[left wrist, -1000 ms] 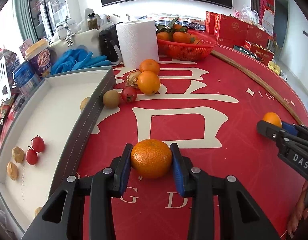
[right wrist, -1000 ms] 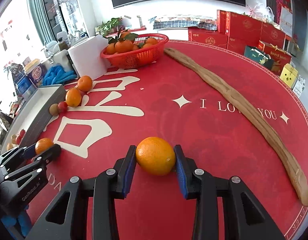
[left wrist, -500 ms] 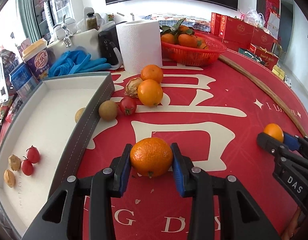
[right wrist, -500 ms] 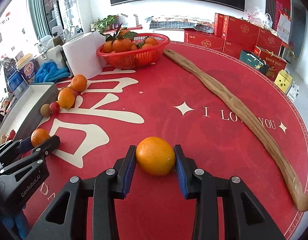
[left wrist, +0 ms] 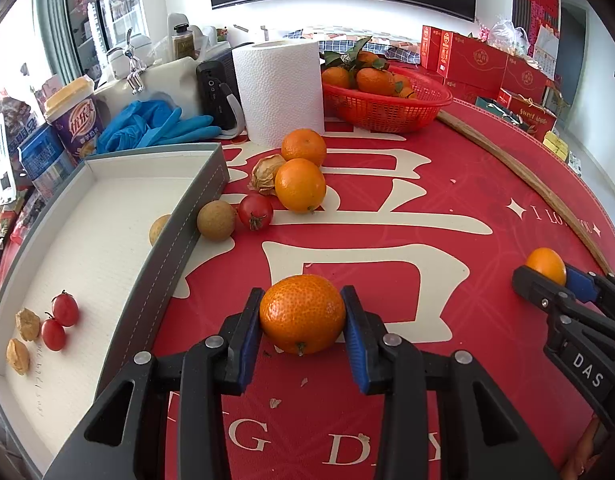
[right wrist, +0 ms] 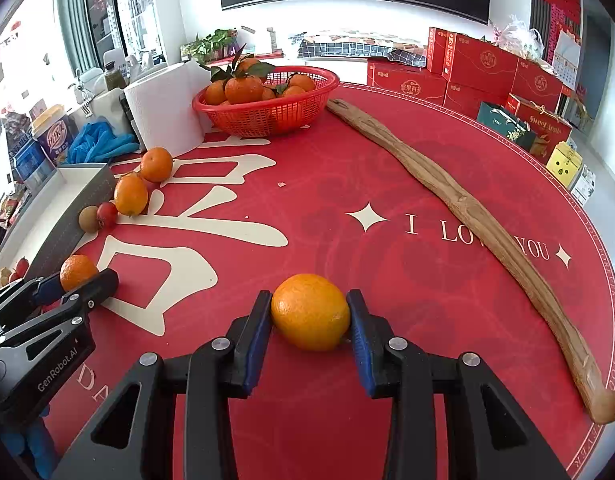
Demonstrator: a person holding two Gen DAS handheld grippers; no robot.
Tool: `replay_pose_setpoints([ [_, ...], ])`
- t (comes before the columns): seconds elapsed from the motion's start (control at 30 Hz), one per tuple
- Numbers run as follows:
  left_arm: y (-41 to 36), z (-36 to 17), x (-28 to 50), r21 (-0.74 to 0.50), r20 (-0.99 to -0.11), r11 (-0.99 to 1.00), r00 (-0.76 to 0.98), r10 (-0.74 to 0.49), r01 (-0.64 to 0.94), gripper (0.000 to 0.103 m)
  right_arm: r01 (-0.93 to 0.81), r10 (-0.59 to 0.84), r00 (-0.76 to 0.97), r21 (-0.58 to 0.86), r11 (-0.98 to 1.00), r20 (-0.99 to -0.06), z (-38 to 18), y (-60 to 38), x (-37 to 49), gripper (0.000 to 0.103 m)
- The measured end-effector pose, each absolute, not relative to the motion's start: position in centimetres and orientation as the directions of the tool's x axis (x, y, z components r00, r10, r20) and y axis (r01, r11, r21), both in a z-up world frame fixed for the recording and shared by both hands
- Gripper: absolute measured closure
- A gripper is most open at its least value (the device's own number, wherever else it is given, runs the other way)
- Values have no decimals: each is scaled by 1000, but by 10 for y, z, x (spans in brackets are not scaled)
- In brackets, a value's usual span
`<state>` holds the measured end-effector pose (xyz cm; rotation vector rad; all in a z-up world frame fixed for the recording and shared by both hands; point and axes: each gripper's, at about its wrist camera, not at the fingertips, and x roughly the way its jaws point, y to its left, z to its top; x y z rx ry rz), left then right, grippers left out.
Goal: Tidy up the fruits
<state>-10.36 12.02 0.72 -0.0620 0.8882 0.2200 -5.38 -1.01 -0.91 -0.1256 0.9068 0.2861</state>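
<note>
Each hand-held gripper is pinching fruit across its widest part — left hand-held gripper (left wrist: 303, 316) a mandarin (left wrist: 302, 314), right hand-held gripper (right wrist: 310, 312) an orange (right wrist: 310, 312) — both light, round, likely slippery.

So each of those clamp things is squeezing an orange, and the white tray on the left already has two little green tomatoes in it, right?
Nearly. The left gripper and right gripper each clamp an orange, but the two small tomatoes in the white tray are red, not green. The left wrist view shows it.

Tray (left wrist: 195, 216) left of loose fruit (left wrist: 300, 185)
</note>
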Motion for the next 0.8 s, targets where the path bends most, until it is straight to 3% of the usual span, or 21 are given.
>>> replay_pose_setpoints([
  [0.8,119,7,-103,45,-774,975,609,171,-217,62,-298,190,582,10,954,-791,-9,-11,-54,64],
])
